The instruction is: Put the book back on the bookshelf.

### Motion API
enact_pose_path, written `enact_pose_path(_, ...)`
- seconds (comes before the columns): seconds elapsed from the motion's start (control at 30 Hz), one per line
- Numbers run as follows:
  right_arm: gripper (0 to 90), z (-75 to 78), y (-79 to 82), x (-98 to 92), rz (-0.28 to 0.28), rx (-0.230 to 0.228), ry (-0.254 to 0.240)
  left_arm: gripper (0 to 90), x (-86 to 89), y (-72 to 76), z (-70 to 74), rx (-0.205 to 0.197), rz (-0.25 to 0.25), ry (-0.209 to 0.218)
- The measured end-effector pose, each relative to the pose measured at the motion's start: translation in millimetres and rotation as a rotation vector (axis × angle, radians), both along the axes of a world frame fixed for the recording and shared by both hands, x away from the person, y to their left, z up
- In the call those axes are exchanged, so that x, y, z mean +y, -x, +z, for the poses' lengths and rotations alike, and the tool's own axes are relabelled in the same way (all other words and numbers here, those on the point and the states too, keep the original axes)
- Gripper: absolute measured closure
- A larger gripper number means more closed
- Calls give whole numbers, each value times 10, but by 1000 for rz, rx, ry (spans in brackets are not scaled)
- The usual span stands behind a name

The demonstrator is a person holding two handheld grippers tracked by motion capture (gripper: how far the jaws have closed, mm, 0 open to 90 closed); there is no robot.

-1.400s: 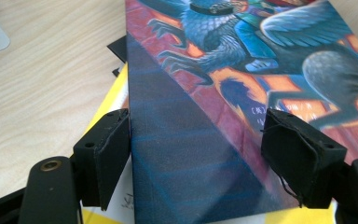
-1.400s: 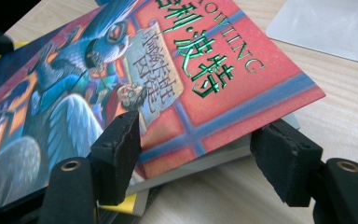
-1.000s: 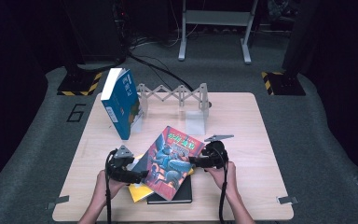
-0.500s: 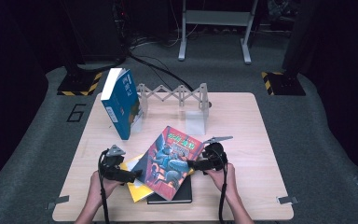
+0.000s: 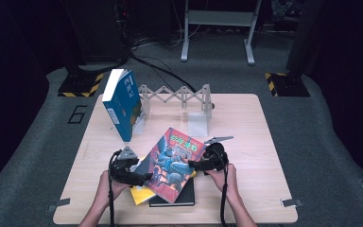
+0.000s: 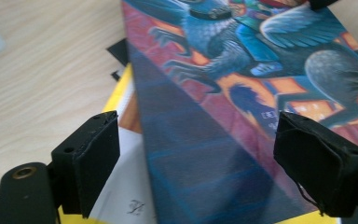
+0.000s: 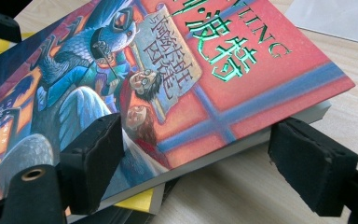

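1. Red picture book [image 5: 174,163] lies tilted on top of a small pile at the near middle of the table [image 5: 246,123], over a yellow book [image 5: 138,195] and a black book [image 5: 184,196]
2. Left gripper [image 5: 142,178] sits at the red book's left edge; its jaws have just been closing, with the spine between them, and whether the pads [image 6: 93,163] press on it I cannot tell
3. Right gripper [image 5: 194,165] straddles the right edge with its jaws spread, pads [image 7: 95,161] seemingly clear of the cover
4. Blue book [image 5: 123,104] stands upright at the far left, beside a folding rack [image 5: 179,97]
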State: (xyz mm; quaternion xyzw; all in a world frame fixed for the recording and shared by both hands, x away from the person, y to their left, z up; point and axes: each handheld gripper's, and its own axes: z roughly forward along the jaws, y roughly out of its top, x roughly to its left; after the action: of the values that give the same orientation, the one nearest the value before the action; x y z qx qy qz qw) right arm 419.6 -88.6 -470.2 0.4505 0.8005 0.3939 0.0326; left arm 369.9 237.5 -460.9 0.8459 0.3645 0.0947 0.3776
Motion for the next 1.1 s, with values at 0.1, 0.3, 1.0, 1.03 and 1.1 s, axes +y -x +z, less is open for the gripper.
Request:
enact_pose_path(0.1,177,1,-4,9,-7,8,-6,166,-33,27,-3,-3,-4,-5)
enact_pose_path(0.3,184,-6,-47,13,1,1,-8,172,-23,72,-5,-3,2,-3)
enact_pose_path(1.0,96,-9,-34,-10,-10,17,12,50,-45,-169,-44,39,112,15)
enact_pose_path(1.03,90,-10,-20,-3,-5,32,12,43,-53,-170,-46,40,112,17)
enact_pose_path(1.1,86,-13,-7,6,5,34,18,42,-81,-169,-47,38,97,18)
